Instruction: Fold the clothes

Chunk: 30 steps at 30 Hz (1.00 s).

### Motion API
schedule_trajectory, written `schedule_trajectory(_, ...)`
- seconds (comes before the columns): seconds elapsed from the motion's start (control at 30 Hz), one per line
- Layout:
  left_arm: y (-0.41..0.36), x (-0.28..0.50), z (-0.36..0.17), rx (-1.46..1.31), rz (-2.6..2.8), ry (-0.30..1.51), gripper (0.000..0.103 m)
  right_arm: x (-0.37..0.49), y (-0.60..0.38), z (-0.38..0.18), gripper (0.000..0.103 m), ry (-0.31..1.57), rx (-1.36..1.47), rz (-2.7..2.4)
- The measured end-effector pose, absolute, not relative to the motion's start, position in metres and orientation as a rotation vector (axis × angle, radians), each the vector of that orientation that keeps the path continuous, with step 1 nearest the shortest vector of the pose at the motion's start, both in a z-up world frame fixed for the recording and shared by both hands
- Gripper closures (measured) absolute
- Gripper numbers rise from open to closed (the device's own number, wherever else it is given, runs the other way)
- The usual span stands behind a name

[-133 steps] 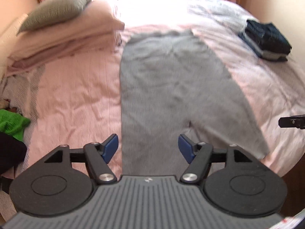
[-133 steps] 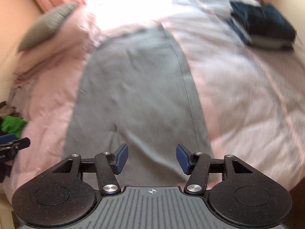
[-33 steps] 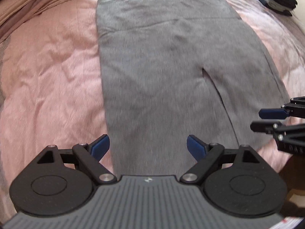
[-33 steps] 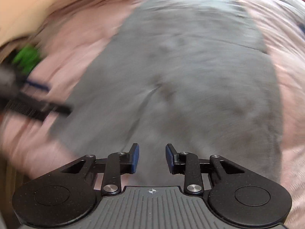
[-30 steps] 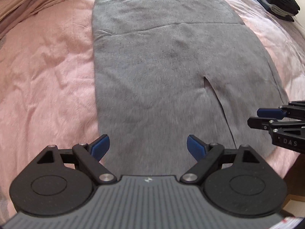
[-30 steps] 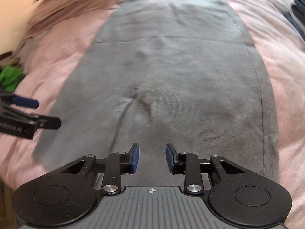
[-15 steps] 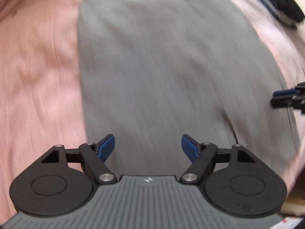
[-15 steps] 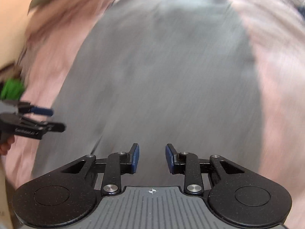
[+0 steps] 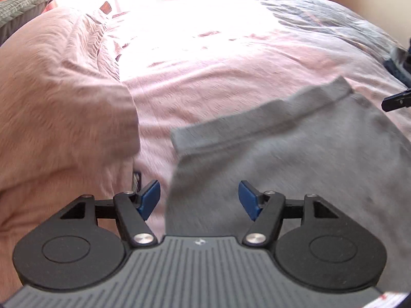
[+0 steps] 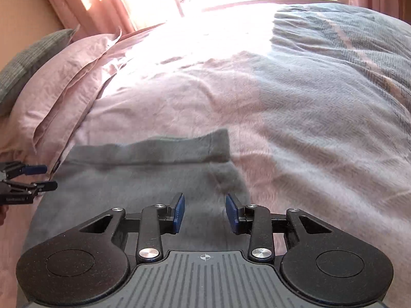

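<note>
1. Both grippers are now arriving at the waistband end of the grey trousers [image 9: 295, 159], having travelled up from the leg hems seen a second earlier; the hems and the split between the legs are no longer showing in either view.
2. The left gripper [image 9: 199, 200] is hovering over the waistband's left corner, its fingers apart with nothing pinched; its jaws have just been closing. The right gripper [image 10: 205, 213] is sitting over the right corner, its fingers also apart and empty, its jaws having just been opening.
3. The trousers are lying flat on the pink bedspread [image 10: 179, 95], waistband toward the window, beside the pink pillow [image 9: 59, 102].
4. The step in hand appears to be reaching for the waistband corners; the next move is probably calling for each gripper to come down and pinch a corner before any fold is being made.
5. The left view alone is showing the dark folded pile [image 9: 400, 66] at the far right edge; the right view alone is showing the grey blanket [image 10: 346, 38] and curtains [image 10: 84, 2].
</note>
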<state>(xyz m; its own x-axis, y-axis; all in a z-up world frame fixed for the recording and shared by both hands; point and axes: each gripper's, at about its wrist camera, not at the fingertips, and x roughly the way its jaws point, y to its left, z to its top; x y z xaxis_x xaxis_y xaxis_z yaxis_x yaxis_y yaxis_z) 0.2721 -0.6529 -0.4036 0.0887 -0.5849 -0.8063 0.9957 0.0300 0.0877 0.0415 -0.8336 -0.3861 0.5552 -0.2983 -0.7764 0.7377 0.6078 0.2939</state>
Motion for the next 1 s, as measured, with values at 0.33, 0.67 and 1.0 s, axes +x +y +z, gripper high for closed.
schedule_trajectory(0.33, -0.688, 0.301, -0.437, 0.645, -1.41, 0.806, 0.077, 0.053, -0.877, -0.426, 0.066, 0.697, 0.779, -0.654)
schedule_trajectory(0.67, -0.639, 0.286, -0.387, 0.507, -1.442, 0.665, 0.098, 0.021, -0.827, -0.361, 0.101, 0.5, 0.618, -0.596)
schedule_trajectory(1.0, -0.415, 0.219, -0.307, 0.411, -1.486, 0.609, 0.093, -0.083, -0.6, -0.285, 0.1, 0.607, 0.341, -0.533)
